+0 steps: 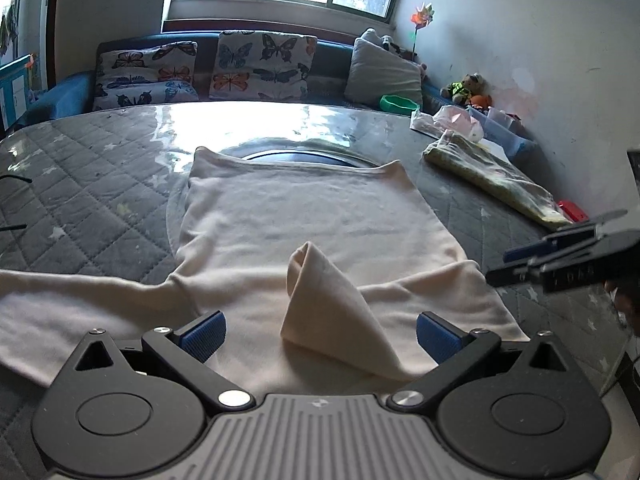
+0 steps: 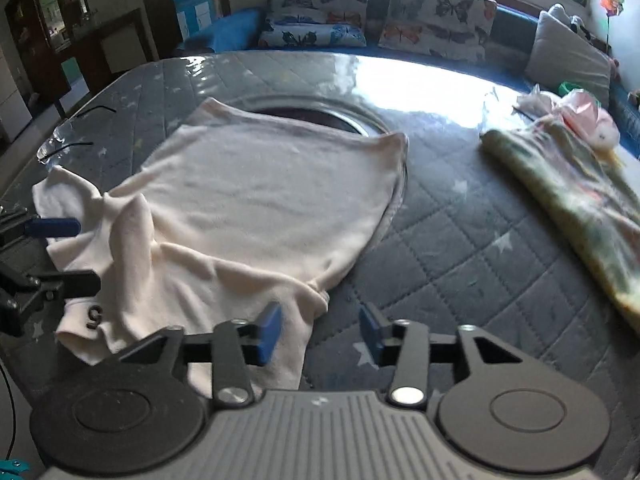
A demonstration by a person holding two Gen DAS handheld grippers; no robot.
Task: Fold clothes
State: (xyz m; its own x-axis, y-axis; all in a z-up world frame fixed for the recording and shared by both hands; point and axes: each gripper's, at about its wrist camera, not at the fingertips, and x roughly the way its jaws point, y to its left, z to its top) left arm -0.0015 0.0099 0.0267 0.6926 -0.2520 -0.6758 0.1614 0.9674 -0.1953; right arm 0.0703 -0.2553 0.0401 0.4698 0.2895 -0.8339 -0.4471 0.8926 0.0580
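Observation:
A cream long-sleeved shirt (image 1: 304,216) lies spread on the grey quilted table, hem toward the far side; it also shows in the right wrist view (image 2: 256,200). A raised fold of its cloth (image 1: 328,304) stands up between the fingers of my left gripper (image 1: 320,336), which is open and holds nothing. My right gripper (image 2: 318,334) is open and empty at the shirt's near right corner, its left pad (image 2: 269,334) over the cloth. Each gripper shows in the other's view, the right one (image 1: 560,256) and the left one (image 2: 44,248).
A folded green patterned garment (image 1: 496,176) lies at the table's right side (image 2: 580,200). Beyond it are pink items (image 1: 460,120) and plastic boxes by the wall. A sofa with butterfly cushions (image 1: 260,64) stands behind the table. A dark round inset (image 1: 304,157) shows beyond the shirt's hem.

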